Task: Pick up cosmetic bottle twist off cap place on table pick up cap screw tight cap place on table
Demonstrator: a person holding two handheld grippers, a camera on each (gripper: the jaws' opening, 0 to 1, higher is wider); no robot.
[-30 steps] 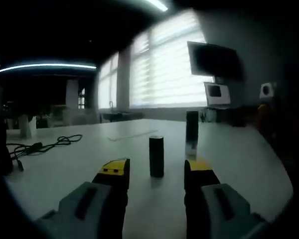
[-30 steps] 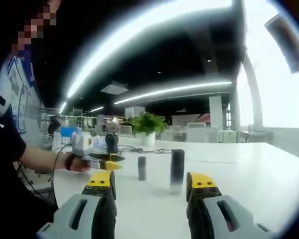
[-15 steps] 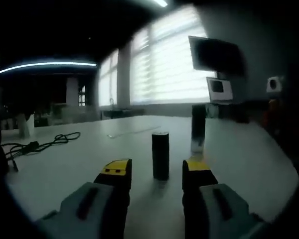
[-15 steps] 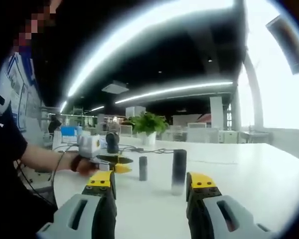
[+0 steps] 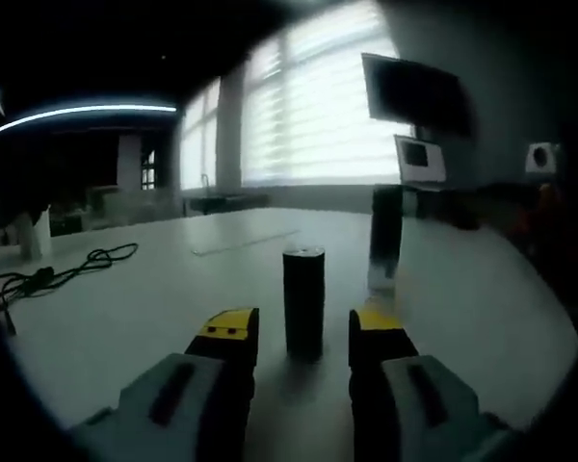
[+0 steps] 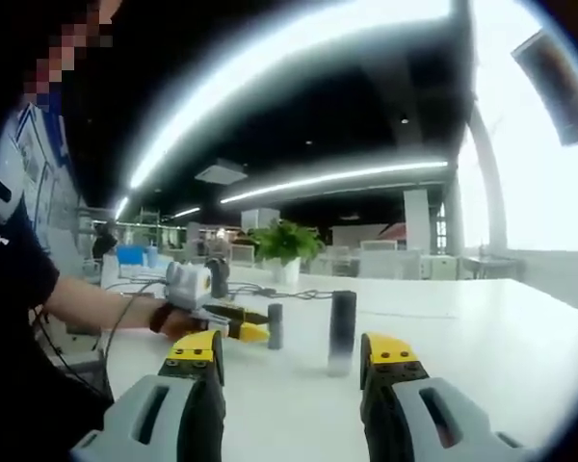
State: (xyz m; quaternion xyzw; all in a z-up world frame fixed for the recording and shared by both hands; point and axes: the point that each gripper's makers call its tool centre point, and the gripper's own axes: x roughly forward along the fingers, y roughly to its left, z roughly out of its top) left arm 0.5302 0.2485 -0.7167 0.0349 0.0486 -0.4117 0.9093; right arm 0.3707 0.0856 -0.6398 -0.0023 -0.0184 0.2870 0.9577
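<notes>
In the left gripper view, the left gripper point(image 5: 302, 337) sits at bottom centre, its yellow-tipped jaws spread wide around a short dark cylindrical cap point(image 5: 303, 302) that stands upright on the pale desk point(image 5: 125, 318); nothing is gripped, and whether either jaw touches the cap cannot be told. The likely risk: a lopsided closing could knock the cap over (it is narrow and upright) and send it rolling.

The tall dark cosmetic bottle with a pale base point(image 5: 384, 239) stands upright just right of centre, beyond the cap.

In the right gripper view, the right gripper point(image 6: 294, 358) sits at bottom centre, jaws apart and empty, the bottle point(image 6: 342, 331) standing ahead between them. A careless sweep could tip it. A black cable point(image 5: 53, 273) lies at left.
</notes>
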